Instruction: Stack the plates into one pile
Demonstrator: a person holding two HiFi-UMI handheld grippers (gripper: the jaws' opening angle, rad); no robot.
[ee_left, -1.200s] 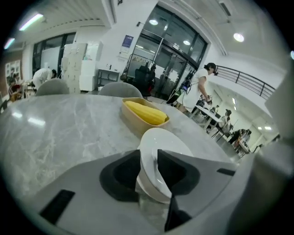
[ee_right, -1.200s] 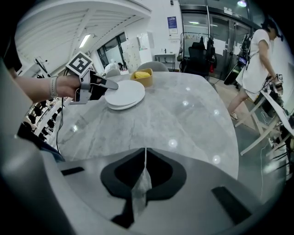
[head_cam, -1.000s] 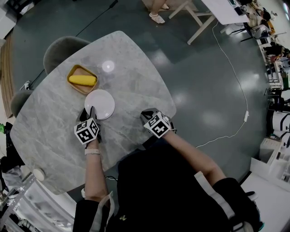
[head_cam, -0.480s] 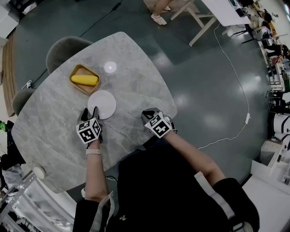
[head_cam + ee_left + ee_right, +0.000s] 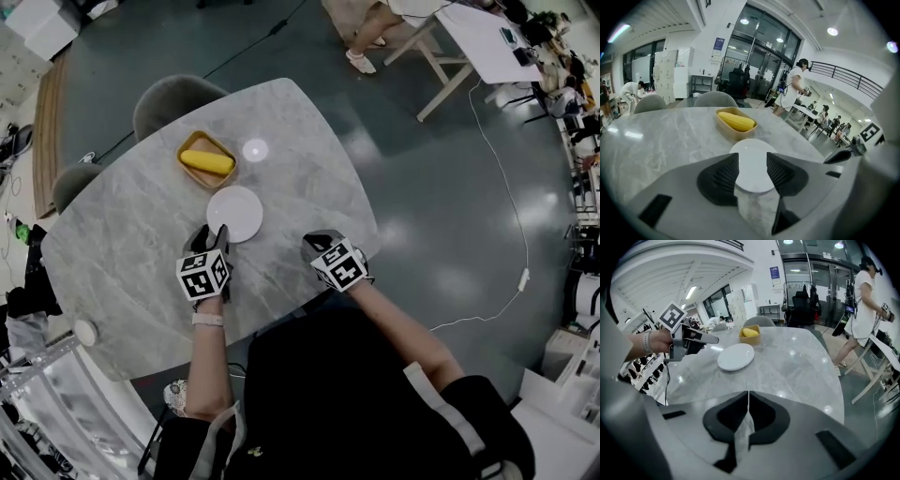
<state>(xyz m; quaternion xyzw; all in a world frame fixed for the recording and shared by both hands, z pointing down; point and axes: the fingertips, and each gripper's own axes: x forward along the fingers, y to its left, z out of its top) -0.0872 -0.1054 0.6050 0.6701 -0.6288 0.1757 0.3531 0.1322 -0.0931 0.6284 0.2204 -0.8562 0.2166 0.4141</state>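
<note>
A white plate point(image 5: 234, 214) lies flat on the grey marble table point(image 5: 141, 244). Behind it stands a yellow dish point(image 5: 207, 160) with a corn cob in it. My left gripper point(image 5: 214, 236) hovers at the plate's near rim. It is open, its jaws have just been closing a little, and nothing is between them. In the left gripper view the plate point(image 5: 750, 146) shows through the gap, lower and further on. My right gripper point(image 5: 313, 242) is shut and empty near the table's front edge, right of the plate point(image 5: 736, 356). Its jaws point(image 5: 748, 397) meet in a thin slit.
Two grey chairs point(image 5: 173, 98) stand at the table's far side. A small white round object point(image 5: 86, 331) sits near the table's left corner. A person point(image 5: 862, 301) stands beyond the table near a white trestle desk point(image 5: 469, 42). A white cable point(image 5: 502, 187) runs over the floor.
My left gripper has come off the plate's near rim and risen, with its jaws wider. The plate has stayed on the table. My right gripper has risen slightly, and the head view has shifted.
</note>
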